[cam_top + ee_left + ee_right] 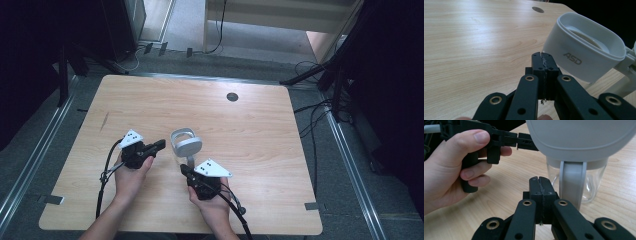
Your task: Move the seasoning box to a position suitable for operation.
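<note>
Jug (186, 145) on table (250, 125) between both grippers | left gripper (159, 145) closed, empty, just beside lid | right gripper (184, 171) closed, empty, near handle, maybe ready to grab

Your table (150, 100) is pale wood grain, smooth and matt. Beside your matt black jaws, that jar (574, 185) is clear glass, its lid (584, 50) smooth grey-white plastic.

The light wooden surface (250, 130) with rounded corners carries 1 clear glass jar with a grey hinged lid (186, 146), near its middle.
</note>
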The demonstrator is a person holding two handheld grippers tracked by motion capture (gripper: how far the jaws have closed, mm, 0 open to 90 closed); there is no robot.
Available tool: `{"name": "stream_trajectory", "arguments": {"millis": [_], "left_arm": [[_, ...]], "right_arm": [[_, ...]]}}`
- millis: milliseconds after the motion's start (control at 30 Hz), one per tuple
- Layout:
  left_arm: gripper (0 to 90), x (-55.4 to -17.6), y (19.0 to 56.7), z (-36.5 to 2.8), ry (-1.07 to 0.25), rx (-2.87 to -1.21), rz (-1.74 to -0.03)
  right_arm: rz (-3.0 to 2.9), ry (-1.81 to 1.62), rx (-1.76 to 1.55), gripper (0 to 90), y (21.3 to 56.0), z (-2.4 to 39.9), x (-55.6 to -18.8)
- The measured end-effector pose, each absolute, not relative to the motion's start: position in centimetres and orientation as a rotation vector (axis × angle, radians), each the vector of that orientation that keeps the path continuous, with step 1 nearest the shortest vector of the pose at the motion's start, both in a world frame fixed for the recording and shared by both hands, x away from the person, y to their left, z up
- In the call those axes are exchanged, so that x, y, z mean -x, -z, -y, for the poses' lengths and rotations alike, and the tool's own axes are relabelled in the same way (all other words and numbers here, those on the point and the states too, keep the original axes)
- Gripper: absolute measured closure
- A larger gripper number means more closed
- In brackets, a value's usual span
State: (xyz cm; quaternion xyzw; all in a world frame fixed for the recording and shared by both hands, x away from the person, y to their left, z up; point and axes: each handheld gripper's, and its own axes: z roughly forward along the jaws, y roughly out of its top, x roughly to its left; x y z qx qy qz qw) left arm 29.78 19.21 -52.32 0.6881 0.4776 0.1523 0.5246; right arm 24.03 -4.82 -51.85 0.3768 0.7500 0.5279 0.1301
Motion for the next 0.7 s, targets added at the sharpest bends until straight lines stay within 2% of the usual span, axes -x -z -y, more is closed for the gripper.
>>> {"name": "stream_trajectory", "arguments": {"millis": [700], "left_arm": [[90.0,-30.1,52.3,-18.5,-0.344,-1.661,-1.113]], "right_arm": [[-2.092,-1.451,-1.17,90.0,51.7,7.7,-27.2]]}}
